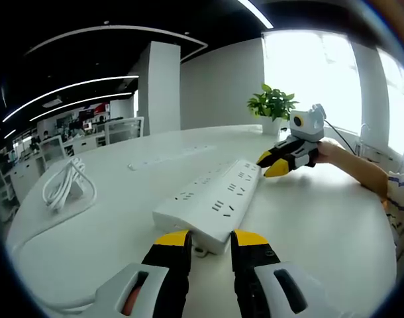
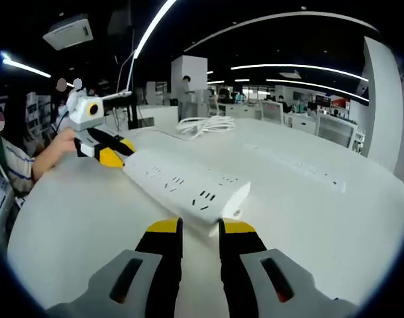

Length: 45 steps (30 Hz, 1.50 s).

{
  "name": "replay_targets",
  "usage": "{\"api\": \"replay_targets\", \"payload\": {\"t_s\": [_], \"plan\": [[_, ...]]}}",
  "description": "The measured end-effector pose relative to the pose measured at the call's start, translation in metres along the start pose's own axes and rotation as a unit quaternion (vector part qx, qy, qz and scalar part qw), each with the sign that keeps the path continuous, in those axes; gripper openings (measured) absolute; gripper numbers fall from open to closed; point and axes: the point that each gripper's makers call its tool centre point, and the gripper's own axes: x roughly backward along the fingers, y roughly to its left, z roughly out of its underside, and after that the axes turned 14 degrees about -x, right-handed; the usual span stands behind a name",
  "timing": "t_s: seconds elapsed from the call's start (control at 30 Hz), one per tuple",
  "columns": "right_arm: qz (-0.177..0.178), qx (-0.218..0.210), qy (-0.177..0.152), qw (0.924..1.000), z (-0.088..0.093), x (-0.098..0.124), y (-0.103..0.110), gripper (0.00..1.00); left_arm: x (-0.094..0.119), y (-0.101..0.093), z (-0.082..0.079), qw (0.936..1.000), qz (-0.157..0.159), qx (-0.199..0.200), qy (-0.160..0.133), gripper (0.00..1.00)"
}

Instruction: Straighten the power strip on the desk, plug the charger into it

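Observation:
A white power strip (image 1: 212, 199) lies flat on the round white desk (image 1: 321, 225), running away from my left gripper (image 1: 210, 240). Its jaws stand a narrow gap apart, and the strip's near end sits right at their yellow tips. At the far end, my right gripper (image 1: 271, 164) touches the strip with its yellow tips. In the right gripper view the same strip (image 2: 185, 184) stretches from my right gripper (image 2: 201, 226), also narrowly open at the near end, to my left gripper (image 2: 119, 151). A coiled white cable (image 1: 66, 185) (image 2: 205, 124) lies apart from the strip.
A second long white socket bar (image 1: 169, 156) (image 2: 301, 169) lies across the desk. A potted plant (image 1: 273, 106) stands at the far edge. The person's hand (image 1: 334, 152) and arm (image 2: 46, 156) hold the grippers. Office desks and chairs stand beyond.

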Motion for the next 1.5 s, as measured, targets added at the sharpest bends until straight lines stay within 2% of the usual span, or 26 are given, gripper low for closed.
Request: {"api": "replay_targets", "payload": {"t_s": [0.27, 0.77, 1.5], "plan": [[-0.01, 0.004, 0.004, 0.9999, 0.002, 0.002, 0.005, 0.2, 0.002, -0.002, 0.001, 0.9999, 0.006, 0.01, -0.003, 0.24], [-0.028, 0.007, 0.013, 0.9995, 0.006, 0.006, 0.012, 0.19, 0.003, 0.0, 0.001, 0.9999, 0.013, -0.002, 0.004, 0.24], [-0.038, 0.017, 0.026, 0.9988, 0.009, 0.01, 0.016, 0.19, 0.006, -0.001, 0.001, 0.9997, 0.024, 0.002, 0.003, 0.24]]}}
